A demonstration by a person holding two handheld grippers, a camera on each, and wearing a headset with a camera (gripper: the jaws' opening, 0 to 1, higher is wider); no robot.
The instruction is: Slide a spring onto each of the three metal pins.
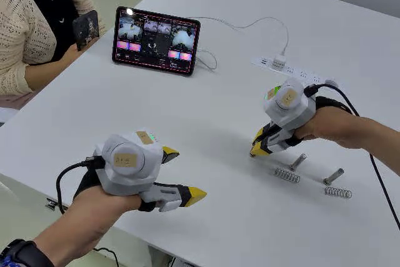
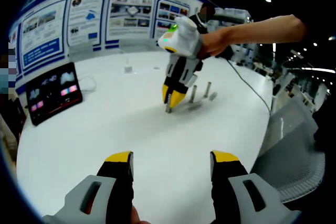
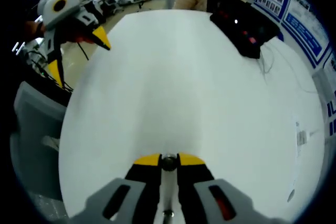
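Observation:
My right gripper (image 1: pixel 257 146) is shut on a metal pin (image 3: pixel 169 162), whose round end shows between the yellow fingertips. In the left gripper view that pin (image 2: pixel 169 108) points down at the white table (image 1: pixel 206 110) under the right gripper (image 2: pixel 175 96). Two more metal pins (image 1: pixel 298 161) (image 1: pixel 334 176) stand just right of it. Beside them lie two springs (image 1: pixel 287 175) (image 1: pixel 338 192). My left gripper (image 1: pixel 184 174) hovers open near the table's front left, nothing between its fingers (image 2: pixel 119 157).
A tablet (image 1: pixel 156 40) stands at the back left, its cable running to a power strip (image 1: pixel 284 67) at the back right. A person holding a phone (image 1: pixel 85 29) sits at the far left edge. The table's front edge is close under my left hand.

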